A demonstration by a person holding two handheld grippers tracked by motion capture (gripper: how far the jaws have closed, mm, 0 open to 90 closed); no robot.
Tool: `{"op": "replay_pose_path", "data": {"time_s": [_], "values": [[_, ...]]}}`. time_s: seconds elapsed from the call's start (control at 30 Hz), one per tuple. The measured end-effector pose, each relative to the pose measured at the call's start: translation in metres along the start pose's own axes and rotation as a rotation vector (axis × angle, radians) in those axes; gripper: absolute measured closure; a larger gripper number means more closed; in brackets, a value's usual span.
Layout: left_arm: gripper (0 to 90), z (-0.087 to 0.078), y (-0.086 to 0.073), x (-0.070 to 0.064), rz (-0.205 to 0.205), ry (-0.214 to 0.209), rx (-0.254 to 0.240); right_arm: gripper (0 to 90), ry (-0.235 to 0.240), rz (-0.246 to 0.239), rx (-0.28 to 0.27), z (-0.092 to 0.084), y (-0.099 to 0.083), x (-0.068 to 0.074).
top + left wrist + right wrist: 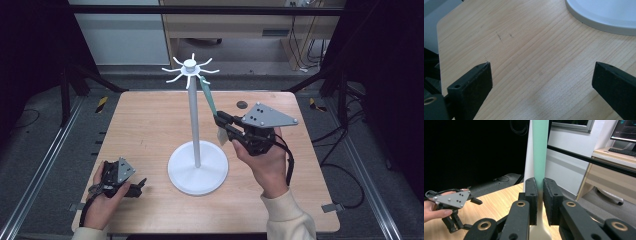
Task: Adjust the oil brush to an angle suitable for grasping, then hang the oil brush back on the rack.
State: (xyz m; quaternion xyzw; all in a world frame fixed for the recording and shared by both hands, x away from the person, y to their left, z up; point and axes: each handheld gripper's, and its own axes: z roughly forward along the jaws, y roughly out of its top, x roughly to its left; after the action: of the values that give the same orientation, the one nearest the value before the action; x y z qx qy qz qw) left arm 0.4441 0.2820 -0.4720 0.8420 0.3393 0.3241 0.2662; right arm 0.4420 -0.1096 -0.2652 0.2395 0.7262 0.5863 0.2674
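Light wooden bench (150,120), bare over most of its top. The white hook stand with round base, thin pole and star-shaped crown (196,145) sits at bench centre.

Step in hand, as I judge it: hanging, or taking off, the teal-handled utensil with cream-coloured end (209,98). It slants from a crown hook at its 12 o'clock end down to my right gripper (223,125), at 3 o'clock of the pole. Right fingers (531,195) are clenched on its handle, just where teal turns to cream.

Left gripper (136,187) rests at 8 o'clock of the base, fingers (474,82) released and wide apart, bench grain showing between them.

Next move calls for a short lift along the handle line, keeping off the neighbouring prongs.

Room: open air at 3 o'clock; pole near at 9 o'clock; the bench's right edge is well apart from the hand.
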Motion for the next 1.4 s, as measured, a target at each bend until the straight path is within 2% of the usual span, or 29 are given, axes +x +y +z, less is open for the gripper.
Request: {"op": "replay_pose_path", "data": {"time_s": [0.13, 0.77, 0.97, 1.1, 1.2, 1.23, 1.27, 1.3, 1.33, 1.4], "values": [[2.6, 0.000, 0.000, 0.000, 0.000, -0.002, 0.001, 82.0, -0.004, 0.007, -0.016, 0.001, -0.001, 0.000], [2.6, 0.001, 0.000, -0.001, 0.000, -0.005, 0.006, 82.1, 0.029, 0.027, -0.016, 0.009, -0.001, -0.003], [2.7, 0.000, -0.001, 0.000, -0.002, -0.003, 0.004, 79.5, 0.000, 0.013, -0.002, 0.000, -0.002, -0.004], [2.7, 0.000, -0.001, 0.000, -0.002, -0.005, 0.004, 67.6, -0.075, 0.004, 0.027, -0.008, -0.007, -0.011], [2.7, 0.000, -0.001, 0.000, -0.001, -0.004, 0.005, 52.4, -0.137, 0.022, 0.072, -0.010, -0.015, -0.020], [2.8, 0.000, -0.001, 0.000, -0.001, -0.003, 0.005, 44.1, -0.158, 0.043, 0.100, -0.010, -0.021, -0.026], [2.8, 0.000, 0.000, 0.000, -0.002, -0.002, 0.005, 40.4, -0.169, 0.053, 0.112, -0.010, -0.024, -0.029], [2.8, 0.000, 0.000, 0.000, -0.003, -0.002, 0.006, 40.4, -0.169, 0.053, 0.112, -0.010, -0.024, -0.029], [2.8, 0.000, 0.000, 0.000, -0.003, -0.002, 0.005, 32.1, -0.198, 0.065, 0.135, -0.009, -0.029, -0.033], [2.8, 0.000, 0.000, 0.000, -0.002, -0.001, 0.004, 30.0, -0.208, 0.068, 0.146, -0.008, -0.031, -0.035]]}}
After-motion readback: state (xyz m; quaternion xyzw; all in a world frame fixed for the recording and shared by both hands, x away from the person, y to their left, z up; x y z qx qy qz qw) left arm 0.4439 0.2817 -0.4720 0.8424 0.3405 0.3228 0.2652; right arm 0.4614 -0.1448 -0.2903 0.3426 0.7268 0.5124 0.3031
